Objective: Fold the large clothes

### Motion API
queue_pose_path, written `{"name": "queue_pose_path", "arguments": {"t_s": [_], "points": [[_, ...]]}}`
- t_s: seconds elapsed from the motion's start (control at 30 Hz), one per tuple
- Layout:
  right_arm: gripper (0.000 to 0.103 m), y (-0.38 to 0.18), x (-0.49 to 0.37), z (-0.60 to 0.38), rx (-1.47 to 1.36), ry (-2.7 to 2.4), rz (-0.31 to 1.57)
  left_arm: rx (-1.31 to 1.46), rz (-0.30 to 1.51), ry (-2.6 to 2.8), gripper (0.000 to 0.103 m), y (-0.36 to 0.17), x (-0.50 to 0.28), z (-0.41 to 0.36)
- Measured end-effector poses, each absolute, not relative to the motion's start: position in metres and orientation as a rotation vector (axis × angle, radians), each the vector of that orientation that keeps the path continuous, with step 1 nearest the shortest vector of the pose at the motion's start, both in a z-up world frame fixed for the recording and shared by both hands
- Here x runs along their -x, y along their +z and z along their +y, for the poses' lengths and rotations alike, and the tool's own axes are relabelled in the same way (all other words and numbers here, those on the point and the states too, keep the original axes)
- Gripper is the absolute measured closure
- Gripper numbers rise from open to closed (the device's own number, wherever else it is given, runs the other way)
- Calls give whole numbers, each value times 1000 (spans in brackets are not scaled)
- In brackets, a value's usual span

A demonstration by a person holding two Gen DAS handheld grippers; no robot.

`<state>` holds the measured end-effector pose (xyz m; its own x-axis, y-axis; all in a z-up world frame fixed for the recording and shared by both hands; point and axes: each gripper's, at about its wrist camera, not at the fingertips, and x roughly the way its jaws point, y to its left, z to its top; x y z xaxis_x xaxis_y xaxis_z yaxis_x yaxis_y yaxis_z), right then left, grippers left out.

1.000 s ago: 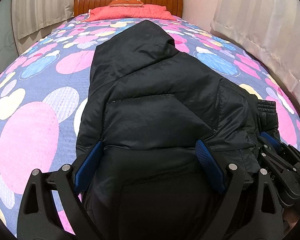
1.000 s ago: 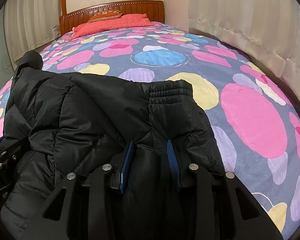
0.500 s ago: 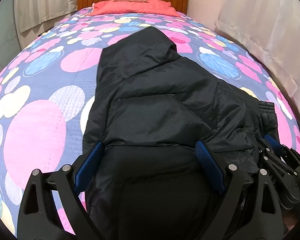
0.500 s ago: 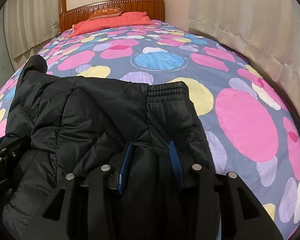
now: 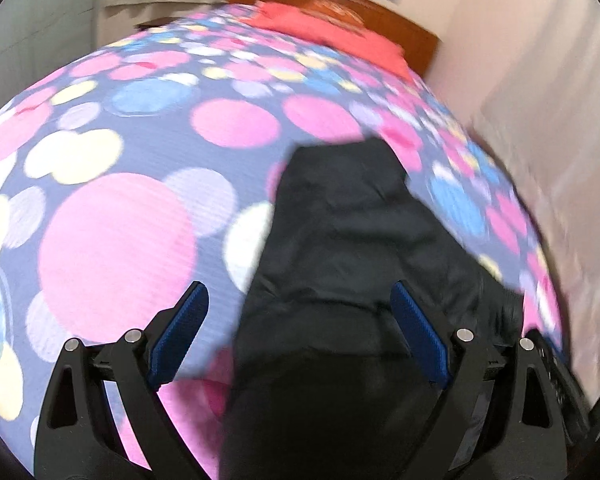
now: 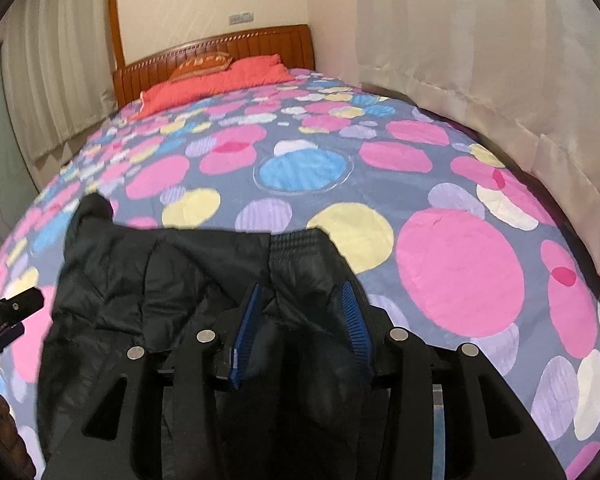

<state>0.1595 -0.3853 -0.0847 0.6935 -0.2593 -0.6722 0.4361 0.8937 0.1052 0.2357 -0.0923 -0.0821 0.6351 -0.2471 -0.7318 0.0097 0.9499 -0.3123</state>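
Observation:
A black puffy jacket (image 5: 340, 220) lies on the bed, hood pointing toward the headboard; the left wrist view is blurred by motion. My left gripper (image 5: 298, 320) is wide open above the jacket's near end. Its left pad (image 5: 180, 332) hangs over bare bedspread and its right pad (image 5: 416, 332) over the fabric. In the right wrist view a thick fold of the jacket (image 6: 140, 272) near the ribbed cuff (image 6: 300, 240) fills the gap of my right gripper (image 6: 300, 320), which is shut on it. The left gripper's body (image 6: 8, 312) shows at that view's left edge.
The bedspread (image 6: 460, 272) has pink, blue and yellow circles and stretches wide to the right of the jacket. A red pillow (image 6: 220, 84) lies by the wooden headboard (image 6: 220, 52). Pale curtains (image 6: 500, 60) hang along the bed's right side.
The left gripper rose and rolled; its left pad has come off the jacket's edge. The right gripper rose with the fold between its pads, which stand slightly wider apart.

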Motion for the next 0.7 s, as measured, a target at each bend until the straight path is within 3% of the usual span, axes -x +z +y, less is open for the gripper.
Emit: {"name": "queue_pose_path", "arguments": {"t_s": [0.33,0.5,0.7], "points": [[31,-72,-131,-443,-564,-325,621,633,896,70,11,-96,-236,11],[28,-102,-125,-474,-779,-237,632,876,1006,44,11,-136,-231,45],[28,-147,-127,-489,-896,-187,683,965,1042,-113,11,-167,-218,27]]}}
